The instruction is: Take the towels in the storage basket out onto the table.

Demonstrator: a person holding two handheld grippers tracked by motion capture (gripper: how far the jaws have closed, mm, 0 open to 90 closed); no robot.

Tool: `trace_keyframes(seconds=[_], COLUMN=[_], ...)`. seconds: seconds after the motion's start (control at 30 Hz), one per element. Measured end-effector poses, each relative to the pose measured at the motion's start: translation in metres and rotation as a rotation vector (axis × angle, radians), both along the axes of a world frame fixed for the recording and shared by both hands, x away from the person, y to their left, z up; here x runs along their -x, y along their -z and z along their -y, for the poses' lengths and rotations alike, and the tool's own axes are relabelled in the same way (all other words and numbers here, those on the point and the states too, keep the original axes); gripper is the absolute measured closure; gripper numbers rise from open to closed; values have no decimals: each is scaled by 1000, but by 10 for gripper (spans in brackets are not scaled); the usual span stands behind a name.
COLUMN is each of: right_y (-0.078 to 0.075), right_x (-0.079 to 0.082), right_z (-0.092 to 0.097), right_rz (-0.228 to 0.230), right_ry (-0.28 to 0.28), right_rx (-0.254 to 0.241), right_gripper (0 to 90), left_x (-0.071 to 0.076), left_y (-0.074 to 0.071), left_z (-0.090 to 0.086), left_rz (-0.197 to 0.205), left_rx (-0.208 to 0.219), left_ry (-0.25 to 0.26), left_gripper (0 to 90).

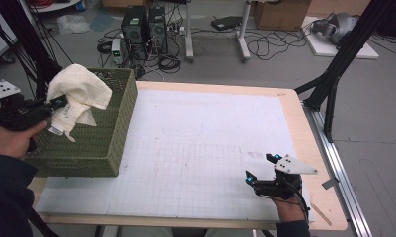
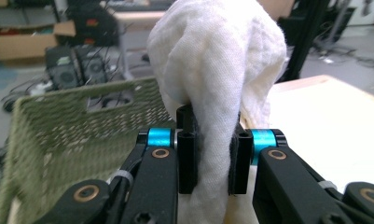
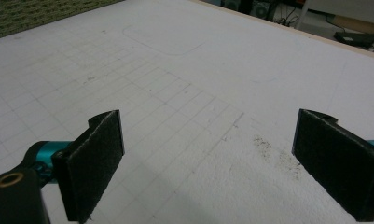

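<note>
Left gripper [image 1: 57,103] had its jaws clamped on a white cloth [image 1: 79,89], held over the green basket [image 1: 114,123] at the table's left edge; the cloth bunched upward and hung long-axis down. Right gripper [image 1: 260,167] rested apart, jaws spread over the white mat [image 1: 195,138].
</note>
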State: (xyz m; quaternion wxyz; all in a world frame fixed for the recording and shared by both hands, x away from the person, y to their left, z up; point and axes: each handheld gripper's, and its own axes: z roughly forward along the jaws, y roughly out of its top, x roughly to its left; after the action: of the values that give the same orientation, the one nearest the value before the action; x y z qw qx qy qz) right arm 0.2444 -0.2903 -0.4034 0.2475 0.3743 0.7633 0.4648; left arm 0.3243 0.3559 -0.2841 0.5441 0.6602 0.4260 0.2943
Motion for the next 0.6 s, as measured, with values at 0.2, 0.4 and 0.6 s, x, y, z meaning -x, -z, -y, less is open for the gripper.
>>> trace_keyframes(seconds=[0.2,0.4,0.6], right_y=[0,0,0], right_x=[0,0,0], right_z=[0,0,0], right_rz=[-2,1,1], right_ry=[2,-4,-2], right_rx=[-3,-4,-9], right_gripper=[83,82,82], left_x=[6,11,16], left_y=[-6,-15,-23], left_z=[17,40,73], left_rz=[63,114,133], left_rx=[23,47,45], left_ry=[53,125,222], left_gripper=[780,781,781])
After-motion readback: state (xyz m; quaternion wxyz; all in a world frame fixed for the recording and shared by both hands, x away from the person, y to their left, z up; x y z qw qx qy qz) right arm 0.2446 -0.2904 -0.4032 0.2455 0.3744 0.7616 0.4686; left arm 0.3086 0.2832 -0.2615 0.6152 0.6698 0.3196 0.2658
